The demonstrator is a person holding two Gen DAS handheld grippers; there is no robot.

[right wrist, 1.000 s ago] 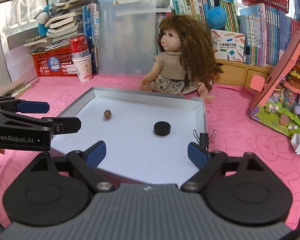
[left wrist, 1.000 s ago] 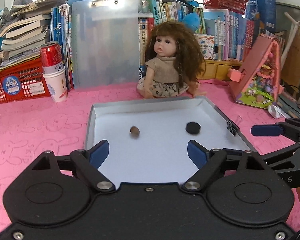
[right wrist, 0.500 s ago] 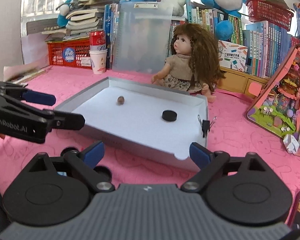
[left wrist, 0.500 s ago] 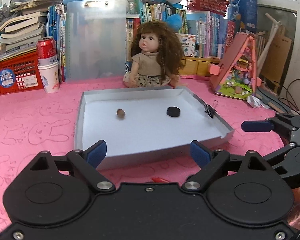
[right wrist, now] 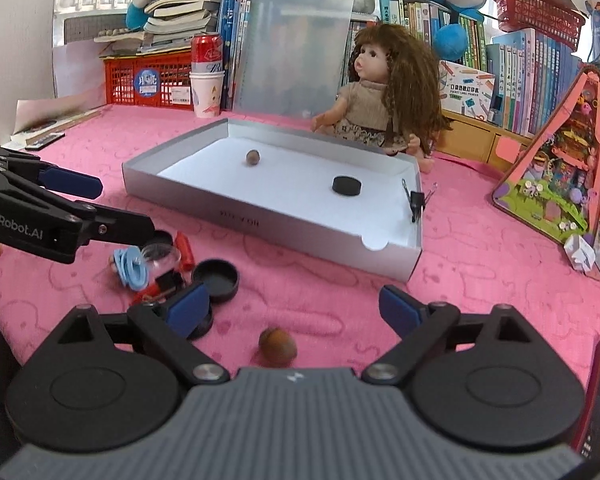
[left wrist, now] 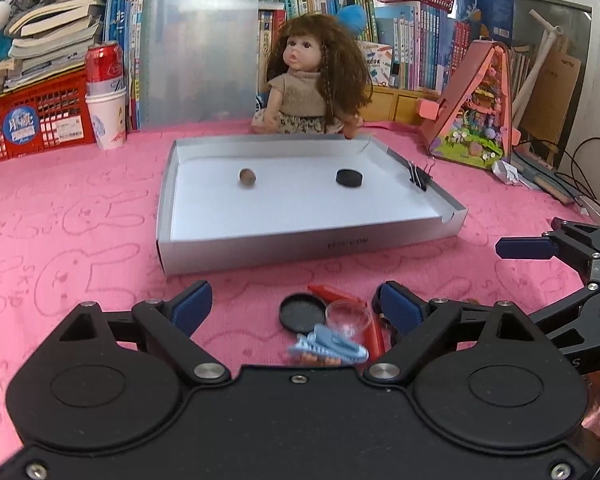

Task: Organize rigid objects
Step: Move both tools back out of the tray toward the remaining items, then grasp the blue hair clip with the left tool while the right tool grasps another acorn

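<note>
Both grippers are drawn back and down from over the silver tray (left wrist: 308,246) since a second ago, so that a cluster of loose items on the pink cloth (left wrist: 60,216), not in view then, is now seen ahead of the fingers. The left gripper (left wrist: 296,306) is held wide, its jaws having just been opening, with nothing pressed between the pads; a black lid (left wrist: 301,313), a clear dish (left wrist: 348,316) and a blue clip (left wrist: 328,346) lie below the gap. The right gripper (right wrist: 296,306) is likewise wide and empty, a brown nut (right wrist: 278,346) resting on the cloth between its fingers.

A nut (left wrist: 247,177) and a black disc (left wrist: 349,178) already lie in the tray. The next pickup is judged to be starting.

"GenRobot.AI" is read on the left gripper's arm in the right wrist view. Printing on the tray's front wall is too blurred to read.
</note>
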